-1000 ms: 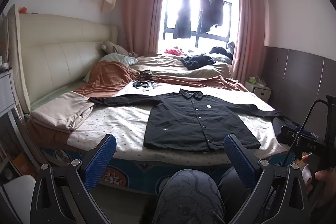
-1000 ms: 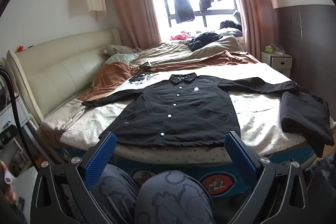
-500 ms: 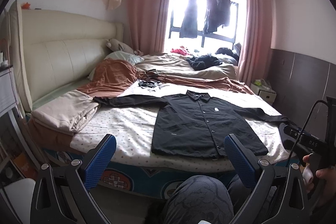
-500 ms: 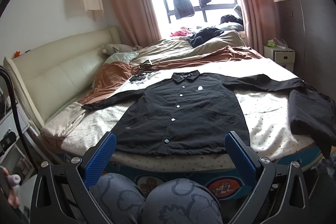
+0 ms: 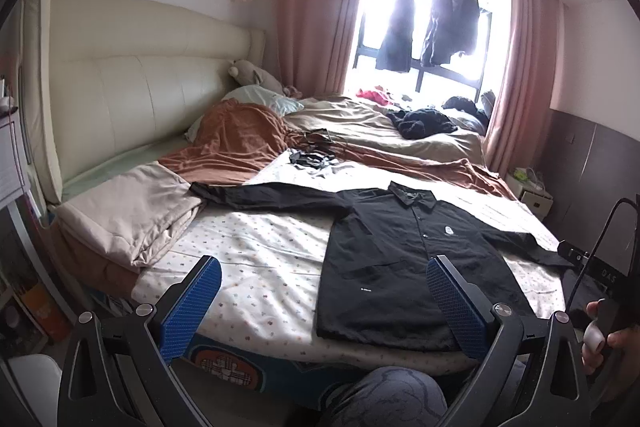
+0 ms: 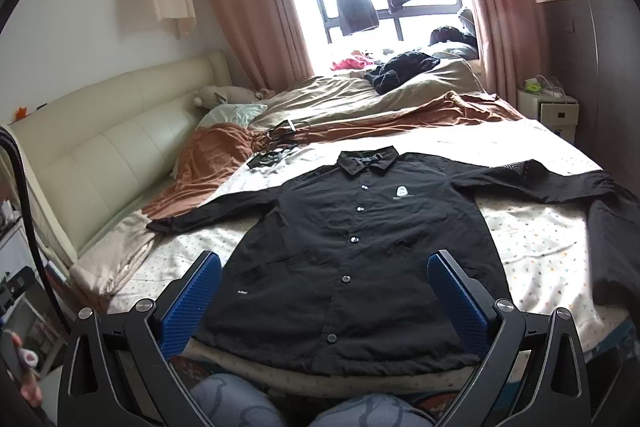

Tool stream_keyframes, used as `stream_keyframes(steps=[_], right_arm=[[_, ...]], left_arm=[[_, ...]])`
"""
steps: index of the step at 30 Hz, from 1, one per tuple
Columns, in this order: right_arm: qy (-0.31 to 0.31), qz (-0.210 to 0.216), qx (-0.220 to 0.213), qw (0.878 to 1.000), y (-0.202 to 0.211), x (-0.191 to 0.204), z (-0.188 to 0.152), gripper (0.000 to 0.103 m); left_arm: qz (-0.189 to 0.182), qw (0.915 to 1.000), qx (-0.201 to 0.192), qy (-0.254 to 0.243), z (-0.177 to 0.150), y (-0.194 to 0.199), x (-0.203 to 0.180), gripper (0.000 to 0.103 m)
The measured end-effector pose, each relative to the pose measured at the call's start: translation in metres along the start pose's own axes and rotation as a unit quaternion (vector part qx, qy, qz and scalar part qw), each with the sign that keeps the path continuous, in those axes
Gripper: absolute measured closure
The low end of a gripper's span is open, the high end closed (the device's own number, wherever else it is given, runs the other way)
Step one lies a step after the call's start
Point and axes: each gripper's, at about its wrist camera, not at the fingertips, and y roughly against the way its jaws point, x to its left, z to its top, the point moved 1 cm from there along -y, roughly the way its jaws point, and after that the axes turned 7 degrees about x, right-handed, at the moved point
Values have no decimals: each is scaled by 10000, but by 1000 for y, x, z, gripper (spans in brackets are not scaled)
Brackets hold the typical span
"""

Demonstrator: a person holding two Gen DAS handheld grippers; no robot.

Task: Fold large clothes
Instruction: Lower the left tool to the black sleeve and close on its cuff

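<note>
Black shirt is lying flat and face up on the near part of the bed, buttoned down the front, collar pointing toward the window and hem running along the mattress edge closest to the person. Both sleeves are stretching straight out to the sides. The left gripper is hovering off the bed with its blue pads spread wide and nothing between them; the right gripper is likewise gaping open and empty, hanging just short of the hem.

Nothing is folded yet, so I am judging this to be the approach before the first fold. Doing it well probably means pinching a sleeve near the cuff and the same side's hem corner together, then carrying that side over toward the button line so the crease runs straight from shoulder to hem.

The left sleeve's cuff is ending close beside the folded beige quilt, so there is little slack room that way. The right sleeve is reaching toward another dark garment draped at the bed's right edge, seemingly touching it, and a careless pinch could be catching both. Toward the window the patterned sheet is lying bare up to the rumpled brown blanket, giving space to slide the shirt.
</note>
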Motion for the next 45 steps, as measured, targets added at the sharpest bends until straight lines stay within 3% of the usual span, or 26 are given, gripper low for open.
stream_keyframes(steps=[10,24,27,34,39,45], right_arm=[[-68,190,372,9991,-95,2,42,0],[-391,455,730,9955,-219,21,85,0],[-455,551,817,9941,-243,27,91,1],[-618,710,1035,9902,-301,39,105,12],[-596,724,1223,9881,-336,45,108,14],[-717,779,1490,9831,-379,44,109,28]], left_arm=[[234,9985,73,482,44,-71,20,0],[657,9901,668,1045,84,-184,75,2],[682,9871,781,1219,90,-207,90,5],[834,9793,972,1567,103,-256,124,22],[865,9743,1086,1775,109,-293,147,26],[928,9643,1271,2129,111,-340,179,37]])
